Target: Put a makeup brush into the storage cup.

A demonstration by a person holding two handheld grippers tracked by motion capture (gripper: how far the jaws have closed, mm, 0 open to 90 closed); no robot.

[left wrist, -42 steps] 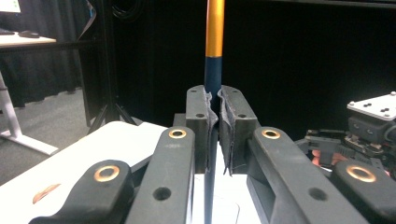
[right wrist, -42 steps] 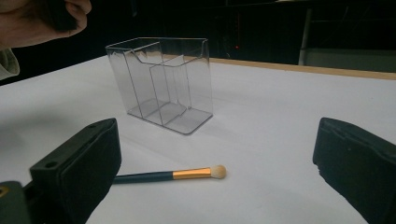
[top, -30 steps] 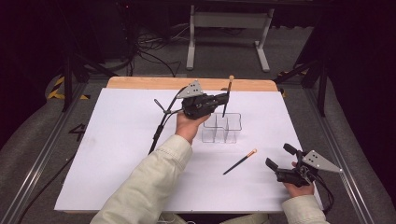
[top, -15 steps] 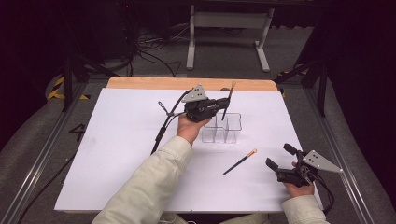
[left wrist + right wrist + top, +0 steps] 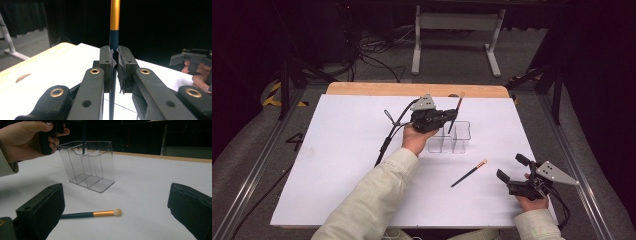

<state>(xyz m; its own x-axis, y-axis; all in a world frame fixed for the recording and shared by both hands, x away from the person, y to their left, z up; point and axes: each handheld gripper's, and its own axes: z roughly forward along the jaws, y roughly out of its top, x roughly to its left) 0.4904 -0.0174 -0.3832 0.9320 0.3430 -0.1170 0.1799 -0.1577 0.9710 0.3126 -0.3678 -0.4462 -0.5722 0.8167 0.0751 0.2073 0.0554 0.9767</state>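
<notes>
Clear plastic makes up the organiser standing near the middle of the white table, a small box split by inner walls into several compartments, as the right gripper view shows. Just above it, the left gripper is pinched tight on a slim makeup brush with a dark handle and a gold band; in the left gripper view the two padded fingers press against the handle from both sides, with the gold ferrule rising above them and the dark shaft running down below. From the high view the brush stands nearly upright, leaning a little, its lower end dipping inside the organiser's top rim; the right gripper view shows that dark tip hanging within the back part of the box, though which compartment it is over I cannot tell. A second brush lies flat on the table between the organiser and the right gripper, its pale tip pointing toward the box. The right gripper rests low near the table's right front corner, jaws spread wide with nothing between them, well apart from the lying brush
</notes>
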